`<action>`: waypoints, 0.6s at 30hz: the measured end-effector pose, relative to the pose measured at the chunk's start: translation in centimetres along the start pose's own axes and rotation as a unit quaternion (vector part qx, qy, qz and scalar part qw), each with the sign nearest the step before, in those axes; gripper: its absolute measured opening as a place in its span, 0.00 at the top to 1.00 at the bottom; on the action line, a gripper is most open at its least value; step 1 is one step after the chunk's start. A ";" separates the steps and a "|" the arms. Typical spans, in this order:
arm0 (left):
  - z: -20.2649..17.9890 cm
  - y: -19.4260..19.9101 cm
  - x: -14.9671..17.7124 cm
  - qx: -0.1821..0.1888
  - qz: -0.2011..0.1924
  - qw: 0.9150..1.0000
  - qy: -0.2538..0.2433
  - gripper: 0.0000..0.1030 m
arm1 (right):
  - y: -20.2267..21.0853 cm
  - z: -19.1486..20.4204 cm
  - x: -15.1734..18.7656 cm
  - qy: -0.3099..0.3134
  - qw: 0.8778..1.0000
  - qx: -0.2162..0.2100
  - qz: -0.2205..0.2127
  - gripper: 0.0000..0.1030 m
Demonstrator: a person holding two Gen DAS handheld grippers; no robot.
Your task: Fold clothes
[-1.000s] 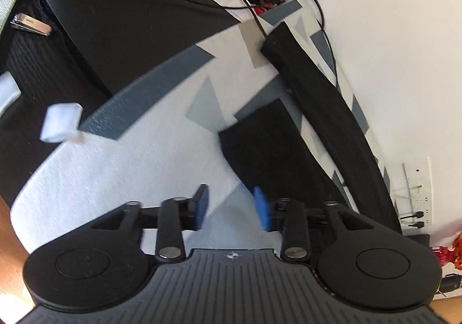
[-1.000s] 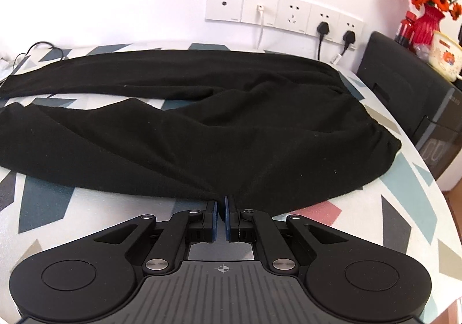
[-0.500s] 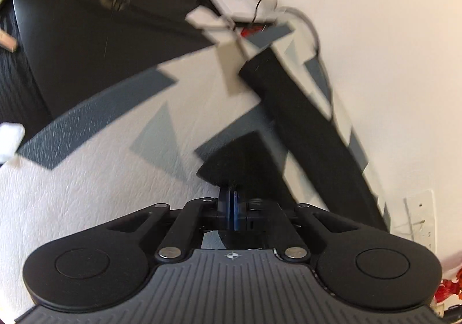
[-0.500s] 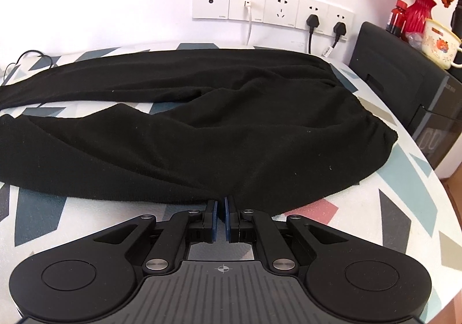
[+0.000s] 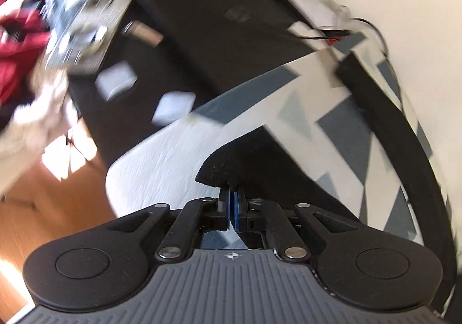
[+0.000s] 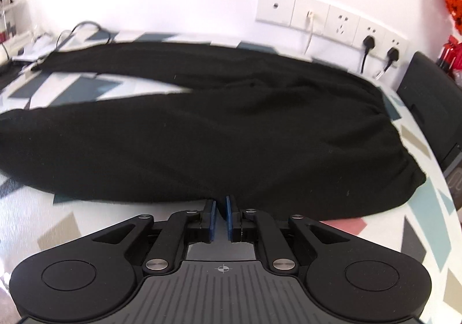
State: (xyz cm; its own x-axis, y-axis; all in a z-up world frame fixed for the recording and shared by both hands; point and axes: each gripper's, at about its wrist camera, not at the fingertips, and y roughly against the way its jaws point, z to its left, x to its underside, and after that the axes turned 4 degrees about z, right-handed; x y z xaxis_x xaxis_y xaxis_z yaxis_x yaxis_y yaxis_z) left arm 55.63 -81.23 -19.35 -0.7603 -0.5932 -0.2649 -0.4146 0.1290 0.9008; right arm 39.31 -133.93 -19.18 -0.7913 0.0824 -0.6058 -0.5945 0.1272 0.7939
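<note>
We're folding black trousers [image 6: 231,127] lying spread across the patterned counter [image 6: 427,226], legs parted. Left tongs [image 5: 232,202] are clamping the near leg's cuff [image 5: 228,165]; right tongs [image 6: 220,208] are nearly closed on the near side hem. We're keeping both lifts level, carrying near leg onto far leg [image 5: 384,122].

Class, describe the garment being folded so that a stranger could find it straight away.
Find the table with the geometric patterned cloth under the wall sockets. Across it lies a pair of black trousers, the only plain dark fabric spread over that pale cover.
</note>
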 end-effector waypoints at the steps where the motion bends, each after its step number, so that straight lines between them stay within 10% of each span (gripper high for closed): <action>1: 0.1 0.2 0.1 0.003 -0.006 1.000 0.002 0.97 | 0.0 -0.1 0.0 -0.001 1.000 -0.002 0.001 0.91; 10: -4.0 2.9 -2.9 0.081 -0.078 0.994 -0.010 0.98 | -0.3 -0.1 0.2 -0.018 1.000 -0.004 -0.006 0.91; 15: -9.1 9.8 -5.2 0.210 -0.171 0.961 -0.054 0.98 | 0.1 0.3 -0.2 -0.027 0.999 -0.011 -0.028 0.94; 18: -8.1 11.0 -5.9 0.203 -0.190 0.960 -0.040 0.98 | 0.4 0.7 -0.4 -0.025 0.999 -0.027 -0.037 0.94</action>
State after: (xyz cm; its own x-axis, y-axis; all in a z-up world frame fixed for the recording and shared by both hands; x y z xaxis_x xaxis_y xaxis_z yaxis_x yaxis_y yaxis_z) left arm 59.62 -82.71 -5.11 -0.5455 -0.5975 -0.5878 -0.8174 0.2244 0.5305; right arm 39.49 -133.19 -18.70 -0.7380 0.1240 -0.6633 -0.6588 0.0806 0.7480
